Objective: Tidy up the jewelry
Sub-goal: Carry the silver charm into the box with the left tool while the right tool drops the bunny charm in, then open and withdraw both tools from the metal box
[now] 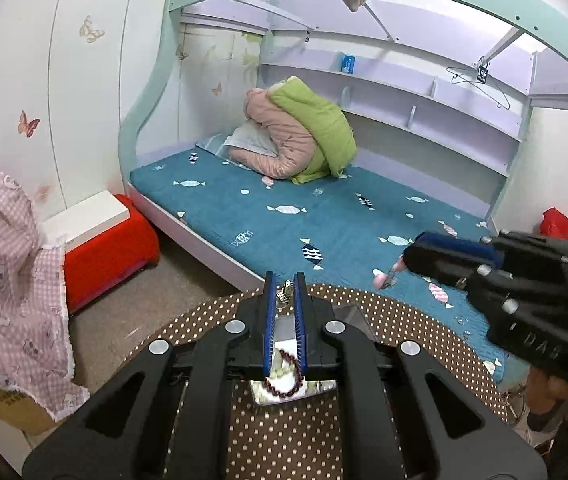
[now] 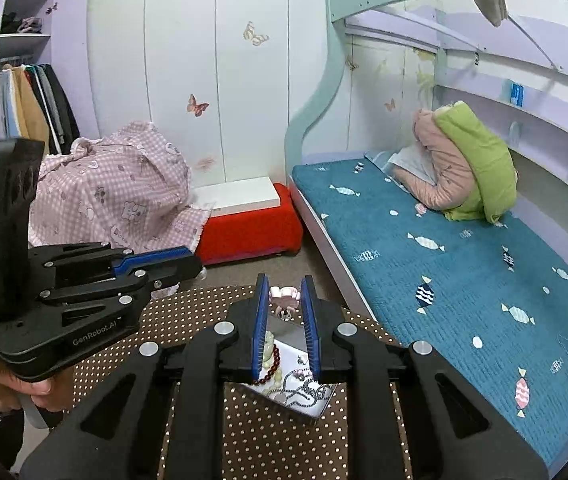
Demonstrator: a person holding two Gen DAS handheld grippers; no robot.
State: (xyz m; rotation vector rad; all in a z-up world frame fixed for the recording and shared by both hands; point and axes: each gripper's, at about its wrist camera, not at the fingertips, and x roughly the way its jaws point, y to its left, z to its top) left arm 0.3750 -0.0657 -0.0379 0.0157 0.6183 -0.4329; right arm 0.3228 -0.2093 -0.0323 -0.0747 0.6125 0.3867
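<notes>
My left gripper [image 1: 284, 280] is shut on a small silver butterfly-shaped ornament [image 1: 284, 295], held above the round polka-dot table [image 1: 212, 320]. My right gripper [image 2: 284, 282] is shut on a pink claw clip [image 2: 284, 294]; in the left wrist view it [image 1: 403, 261] comes in from the right with the pink clip [image 1: 381, 278] at its tip. Below both lies a shiny tray [image 2: 315, 410] holding a dark red bead bracelet [image 2: 272, 364], a pale bead bracelet [image 2: 270, 340] and silver chains [image 2: 299, 388]. The left gripper [image 2: 198, 266] shows at the left of the right wrist view.
A bed with a teal candy-print cover [image 2: 463, 280] runs along the right, with pink and green bedding [image 2: 467, 168] piled on it. A red stool with a white box [image 2: 248, 224] and a pink checked cloth [image 2: 116, 192] stand by the wardrobe.
</notes>
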